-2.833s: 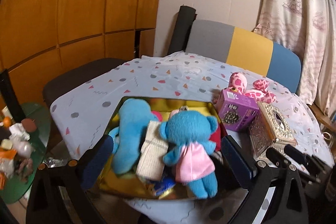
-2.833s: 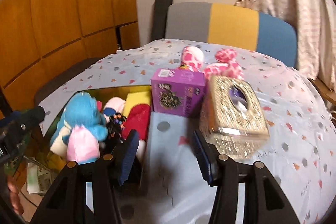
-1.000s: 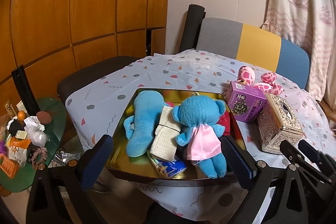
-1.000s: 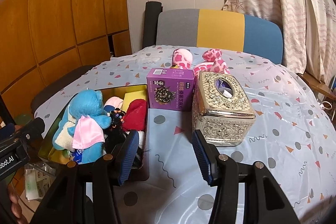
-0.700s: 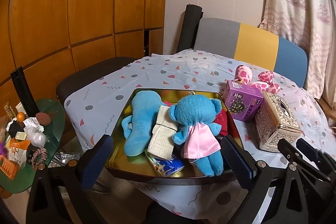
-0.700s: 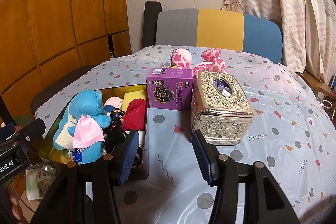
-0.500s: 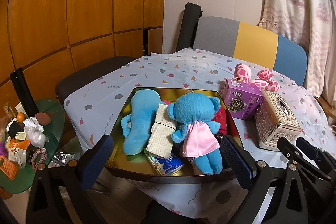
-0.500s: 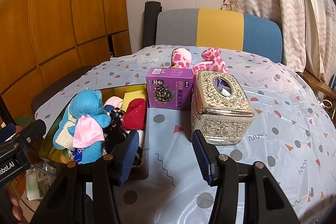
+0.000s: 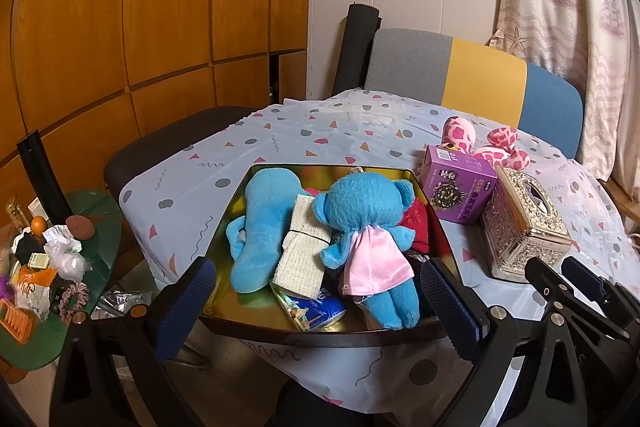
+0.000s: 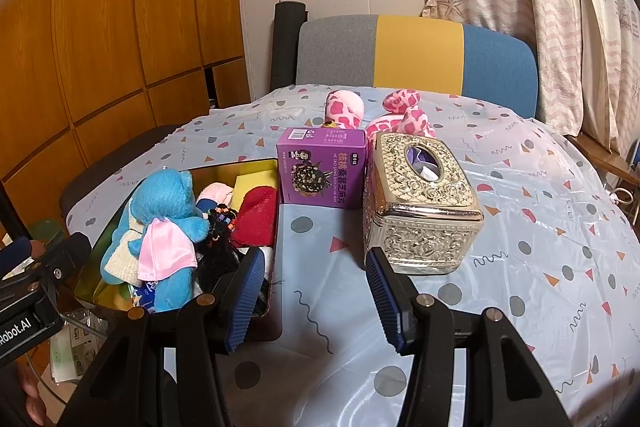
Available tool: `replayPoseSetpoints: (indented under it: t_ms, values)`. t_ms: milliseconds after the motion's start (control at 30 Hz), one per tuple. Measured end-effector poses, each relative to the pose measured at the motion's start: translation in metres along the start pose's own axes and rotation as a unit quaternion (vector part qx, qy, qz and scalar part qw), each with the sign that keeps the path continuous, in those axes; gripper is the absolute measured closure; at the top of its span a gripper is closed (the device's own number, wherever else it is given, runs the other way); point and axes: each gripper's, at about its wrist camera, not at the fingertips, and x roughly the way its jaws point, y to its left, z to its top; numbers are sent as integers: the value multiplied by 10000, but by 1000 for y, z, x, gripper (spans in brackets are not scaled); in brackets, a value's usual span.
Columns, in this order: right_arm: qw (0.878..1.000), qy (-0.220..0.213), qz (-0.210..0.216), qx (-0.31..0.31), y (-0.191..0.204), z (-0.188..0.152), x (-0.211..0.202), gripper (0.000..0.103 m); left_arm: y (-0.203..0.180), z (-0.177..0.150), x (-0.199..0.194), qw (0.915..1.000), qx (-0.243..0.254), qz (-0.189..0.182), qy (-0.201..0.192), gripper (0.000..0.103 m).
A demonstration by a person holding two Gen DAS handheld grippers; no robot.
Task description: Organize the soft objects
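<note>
gold metal shows along the inside of the tray (image 9: 236, 203) that fills my left wrist view, sitting at the near edge of the table (image 9: 312, 131) with its patterned cloth. in it i see a blue plush bear (image 9: 370, 227) in a pink cape lying face down, a plain blue plush (image 9: 262, 223) to its left, a cream knitted cloth (image 9: 302, 251) between the two, a red soft piece (image 9: 416, 223) at the right and a blue-and-white packet (image 9: 316, 307) near the front rim. my left gripper (image 9: 320, 303) hangs just in front of the tray, jaws wide apart, nothing between the pads. beside the tray on the right stand a purple box (image 9: 460, 191) and a silver tissue box (image 9: 524, 223); a pink spotted plush (image 9: 480, 143) lies behind them. a green side table (image 9: 100, 227) with clutter sits off to the left.

from my right wrist view, the right gripper (image 10: 316, 293) hovers over bare cloth between the tray (image 10: 272, 267) and the tissue box (image 10: 420, 203), jaws parted and gripping nothing. the blue plush bear (image 10: 168, 223) lies at the tray's near left, with a tangle of black strands (image 10: 218, 247) beside it, the red soft piece (image 10: 256, 215) and a yellow sponge (image 10: 252, 183) further back. the purple box (image 10: 324, 171) touches the tissue box's left side, and the pink spotted plush (image 10: 380, 115) lies behind both. the left gripper's body (image 10: 44, 267) shows at the left edge.
</note>
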Motion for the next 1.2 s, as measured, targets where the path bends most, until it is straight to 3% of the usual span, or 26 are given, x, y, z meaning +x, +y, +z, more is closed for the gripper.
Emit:
replayPoseSetpoints:
  t_ms: [1200]
  values:
    - [10000, 31, -39, 24, -4, -2, 1, 50, -9, -4, 3, 9998, 196, -32, 92, 0]
